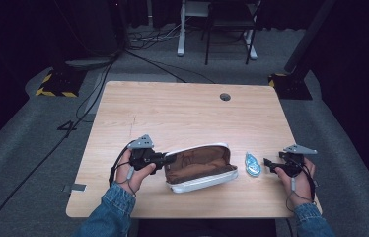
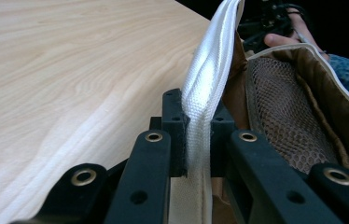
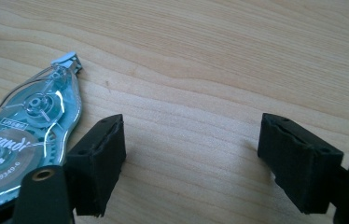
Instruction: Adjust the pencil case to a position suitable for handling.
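High view: a person works two tools at a wooden table (image 1: 182, 106). Left tool (image 1: 168, 159) is clamped on the left end of an open white pencil pouch (image 1: 201, 168), which lies near-centre w/ its brown lining up. Right tool (image 1: 267, 163) sits at the near right, just right of a clear blue correction-tape dispenser (image 1: 252, 164) lying flat between pouch and tool.

Left gripper view: left tool (image 2: 198, 140) pinches the pouch's white woven rim (image 2: 210, 70), jaws narrow on the fabric, mesh pocket (image 2: 280, 121) showing inside. The pouch looks soft and light, likely to sag and fold, so the stitched rim is prob. the firmest hold.

Right gripper view: right tool (image 3: 191, 154) stands wide, nothing between its pads, bare table there. The dispenser (image 3: 28, 135) lies just left of the left pad (image 3: 99, 163), whether touching can't be told. Its hard, smooth plastic shell seems light and slippery; best taken across its flat sides at mid-body, not by the thin tip (image 3: 67, 59).
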A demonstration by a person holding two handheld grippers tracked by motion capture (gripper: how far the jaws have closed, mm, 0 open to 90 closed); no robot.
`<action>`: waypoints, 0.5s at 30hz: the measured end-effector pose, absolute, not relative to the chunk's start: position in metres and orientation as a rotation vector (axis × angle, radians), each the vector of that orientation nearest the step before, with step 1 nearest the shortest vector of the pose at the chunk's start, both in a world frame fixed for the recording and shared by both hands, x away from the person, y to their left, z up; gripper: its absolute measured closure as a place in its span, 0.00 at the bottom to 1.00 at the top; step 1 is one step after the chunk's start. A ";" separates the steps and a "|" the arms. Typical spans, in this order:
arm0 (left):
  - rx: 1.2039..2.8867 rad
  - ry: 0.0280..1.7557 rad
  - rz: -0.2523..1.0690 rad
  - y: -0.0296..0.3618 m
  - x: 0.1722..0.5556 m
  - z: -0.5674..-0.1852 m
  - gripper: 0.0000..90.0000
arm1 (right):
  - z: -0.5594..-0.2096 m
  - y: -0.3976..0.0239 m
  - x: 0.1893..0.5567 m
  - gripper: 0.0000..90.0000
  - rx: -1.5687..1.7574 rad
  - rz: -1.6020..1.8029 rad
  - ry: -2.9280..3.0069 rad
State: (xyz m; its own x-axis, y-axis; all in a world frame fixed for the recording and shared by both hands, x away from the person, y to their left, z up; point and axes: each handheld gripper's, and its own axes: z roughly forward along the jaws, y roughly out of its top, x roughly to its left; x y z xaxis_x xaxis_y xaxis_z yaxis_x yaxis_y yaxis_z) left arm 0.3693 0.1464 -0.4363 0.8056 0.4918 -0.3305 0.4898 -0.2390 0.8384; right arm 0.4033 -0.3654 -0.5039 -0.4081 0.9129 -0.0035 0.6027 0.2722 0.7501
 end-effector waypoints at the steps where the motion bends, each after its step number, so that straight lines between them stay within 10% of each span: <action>1: 1.881 0.741 -0.011 0.143 0.371 -0.441 0.91 | -0.504 -0.365 0.403 0.26 1.366 0.950 2.110; 15: 1.966 0.765 0.016 0.136 0.375 -0.464 0.91 | -0.504 -0.364 0.404 0.26 1.365 0.949 2.114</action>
